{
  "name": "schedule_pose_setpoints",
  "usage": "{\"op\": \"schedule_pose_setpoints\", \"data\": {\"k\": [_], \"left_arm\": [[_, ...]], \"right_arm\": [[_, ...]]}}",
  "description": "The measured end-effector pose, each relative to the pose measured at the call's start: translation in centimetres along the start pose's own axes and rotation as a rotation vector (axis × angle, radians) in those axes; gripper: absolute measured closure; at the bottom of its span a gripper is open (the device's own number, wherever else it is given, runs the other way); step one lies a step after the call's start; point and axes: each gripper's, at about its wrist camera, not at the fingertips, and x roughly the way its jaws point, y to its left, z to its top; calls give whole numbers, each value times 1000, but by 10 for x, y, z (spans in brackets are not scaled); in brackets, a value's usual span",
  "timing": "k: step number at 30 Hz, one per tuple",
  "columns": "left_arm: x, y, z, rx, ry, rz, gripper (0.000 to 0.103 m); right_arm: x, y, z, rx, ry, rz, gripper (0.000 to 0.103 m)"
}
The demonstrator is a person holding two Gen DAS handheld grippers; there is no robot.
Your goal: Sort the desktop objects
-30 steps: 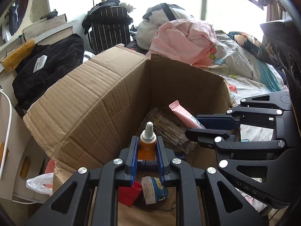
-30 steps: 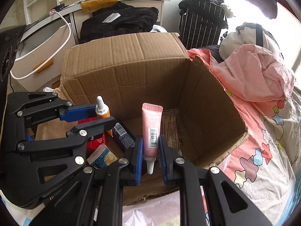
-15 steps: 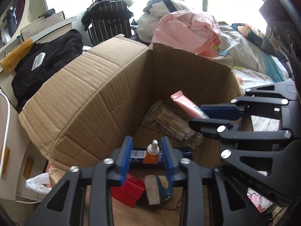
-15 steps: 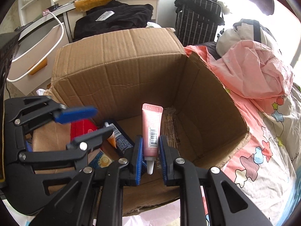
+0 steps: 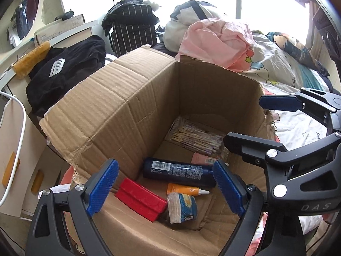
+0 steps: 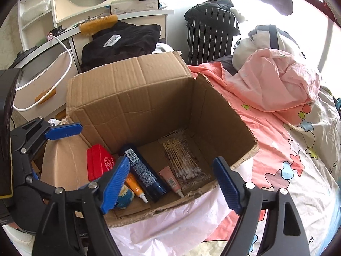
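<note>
Open brown cardboard box (image 5: pixel 119 115) sits below both grippers. Inside, largest first: clear packet of wooden sticks (image 6: pixel 181 160) at the far end, dark blue tube (image 5: pixel 179 171), red rectangular box (image 5: pixel 140 199), pink tube (image 6: pixel 171 181) with nozzle toward the right gripper (image 6: pixel 171 185), orange tube (image 5: pixel 184 190) lying flat, nozzle pointing right in the left view, small blue-yellow packet (image 5: pixel 181 208). Left gripper (image 5: pixel 165 188) spread wide, empty; right gripper likewise wide, holding nothing.

Red box (image 5: pixel 140 198), navy bottle (image 5: pixel 178 171).
</note>
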Motion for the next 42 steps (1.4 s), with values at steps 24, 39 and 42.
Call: {"op": "schedule_pose_setpoints", "data": {"k": [24, 39, 42], "left_arm": [[-53, -71, -3, 89, -84, -44, 1], [-47, -166, -11, 225, -63, -141, 1], [-45, -182, -13, 230, -54, -178, 1]], "right_arm": [[-78, -43, -45, 119, -67, -60, 25], [-108, -114, -106, 286, -59, -87, 24], [-112, -125, -119, 310, -55, -101, 24]]}}
